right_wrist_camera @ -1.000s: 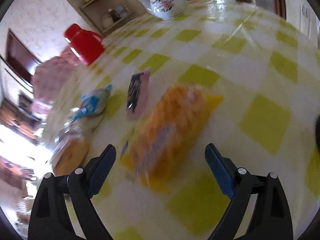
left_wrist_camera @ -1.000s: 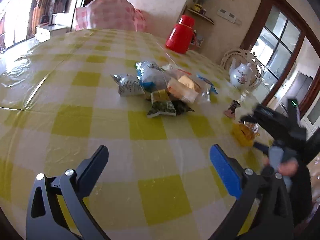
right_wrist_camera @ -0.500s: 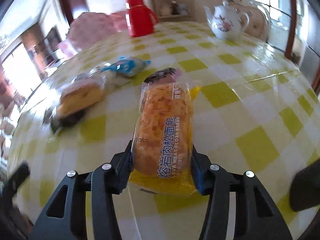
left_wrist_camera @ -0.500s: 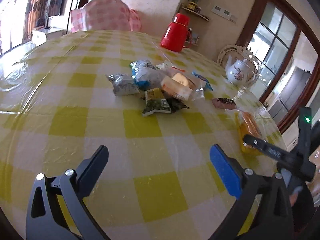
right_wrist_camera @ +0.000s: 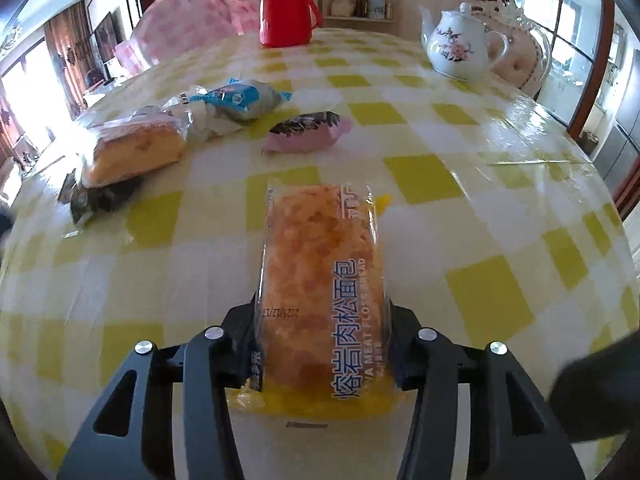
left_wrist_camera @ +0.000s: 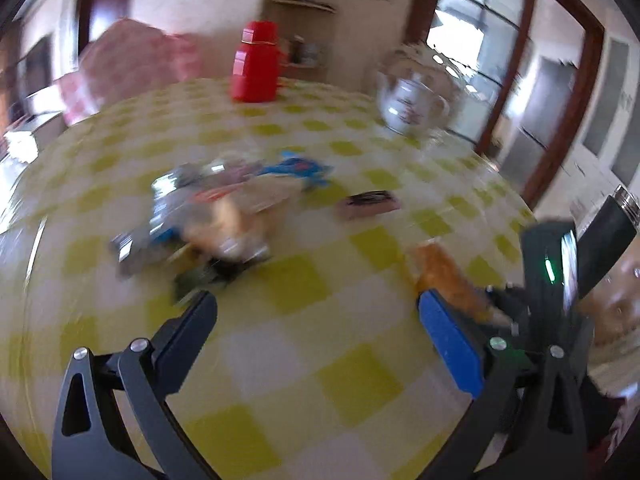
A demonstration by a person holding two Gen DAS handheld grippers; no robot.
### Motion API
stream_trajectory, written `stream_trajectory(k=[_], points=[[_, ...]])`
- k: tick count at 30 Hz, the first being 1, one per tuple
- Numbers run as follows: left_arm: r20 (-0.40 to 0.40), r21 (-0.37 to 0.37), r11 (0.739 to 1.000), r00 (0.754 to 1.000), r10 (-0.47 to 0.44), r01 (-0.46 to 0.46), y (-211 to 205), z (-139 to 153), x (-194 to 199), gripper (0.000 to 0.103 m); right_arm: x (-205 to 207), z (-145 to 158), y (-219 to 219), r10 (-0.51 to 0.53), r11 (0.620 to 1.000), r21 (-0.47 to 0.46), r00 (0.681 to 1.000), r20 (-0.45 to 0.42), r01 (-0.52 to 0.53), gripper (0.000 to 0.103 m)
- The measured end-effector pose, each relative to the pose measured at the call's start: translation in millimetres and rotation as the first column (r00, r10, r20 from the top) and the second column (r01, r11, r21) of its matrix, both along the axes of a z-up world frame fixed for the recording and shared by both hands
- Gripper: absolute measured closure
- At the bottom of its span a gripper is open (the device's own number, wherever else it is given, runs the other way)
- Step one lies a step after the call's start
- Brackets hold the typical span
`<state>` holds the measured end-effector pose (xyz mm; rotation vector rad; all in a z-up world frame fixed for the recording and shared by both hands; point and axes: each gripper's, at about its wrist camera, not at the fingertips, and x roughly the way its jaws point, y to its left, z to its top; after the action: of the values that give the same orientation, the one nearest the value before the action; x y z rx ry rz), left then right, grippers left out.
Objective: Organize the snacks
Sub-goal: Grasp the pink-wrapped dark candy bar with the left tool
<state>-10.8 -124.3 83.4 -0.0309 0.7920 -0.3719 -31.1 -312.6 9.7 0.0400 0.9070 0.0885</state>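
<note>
In the right wrist view the right gripper (right_wrist_camera: 320, 344) sits at the bottom centre, its two fingers pinched against the sides of a meat floss bread packet (right_wrist_camera: 322, 276). The packet runs lengthwise up the middle of the frame over the yellow-and-white checked tablecloth (right_wrist_camera: 500, 216); whether it is lifted or resting on the cloth cannot be told.

Above the packet, just past its far end, lies a pink-wrapped snack (right_wrist_camera: 306, 132) on its own. To the upper left is the loose snack pile: a clear-wrapped cake slice (right_wrist_camera: 136, 152) on top of a dark green packet (right_wrist_camera: 100, 198), with a blue-and-white packet (right_wrist_camera: 236, 98) touching the cake's wrapper on its far side. Nothing lies between the held bread and the pink snack.

At the top centre a red thermos jug (right_wrist_camera: 286, 8) stands upright near the table's far edge. At the upper right a white floral teapot (right_wrist_camera: 460, 46) stands with its lid on; what it holds is not visible. A pink checked cover (right_wrist_camera: 180, 32) rises behind the table at upper left.

The left wrist view is motion-blurred. The left gripper (left_wrist_camera: 316, 332) at the bottom has its fingers spread wide with only tablecloth between them. The snack pile (left_wrist_camera: 224, 216) smears across the middle left, the pink snack is centre right, and the bread shows orange at the right, just behind the left gripper's blue pad (left_wrist_camera: 448, 340).
</note>
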Motion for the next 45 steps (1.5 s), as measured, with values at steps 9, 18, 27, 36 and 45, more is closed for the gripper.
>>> stream_trajectory(k=[9,18,27,36,45], points=[[-0.030,0.229,0.947,0.974,-0.226,0.227,-117.1,-22.6,102.9,0.002,-41.1,0.2,-27.5,-0.008,0.989,0.149,1.000,0.012,0.006,0.054],[-0.129,0.427,0.785,0.890,-0.438,0.449,-153.0,-65.8,149.9,0.021,-41.0,0.0,-29.2,0.012,0.983,0.183,1.000,0.018,-0.015,0.053],[-0.118,0.292,0.850,0.898,-0.423,0.439,-143.2,-68.4,129.8,0.100,-41.4,1.3,-29.2,0.032,0.977,0.210,0.999,0.021,-0.035,0.054],[-0.025,0.369,0.818,0.884,-0.467,0.442,-151.7,-48.1,97.6,0.003,-41.3,0.6,-27.2,0.028,0.980,0.195,0.999,0.020,-0.031,0.054],[-0.086,0.450,0.727,0.836,-0.542,0.518,-192.7,-76.4,127.3,0.034,-41.9,0.8,-28.1,0.029,0.978,0.208,0.999,0.020,-0.033,0.053]])
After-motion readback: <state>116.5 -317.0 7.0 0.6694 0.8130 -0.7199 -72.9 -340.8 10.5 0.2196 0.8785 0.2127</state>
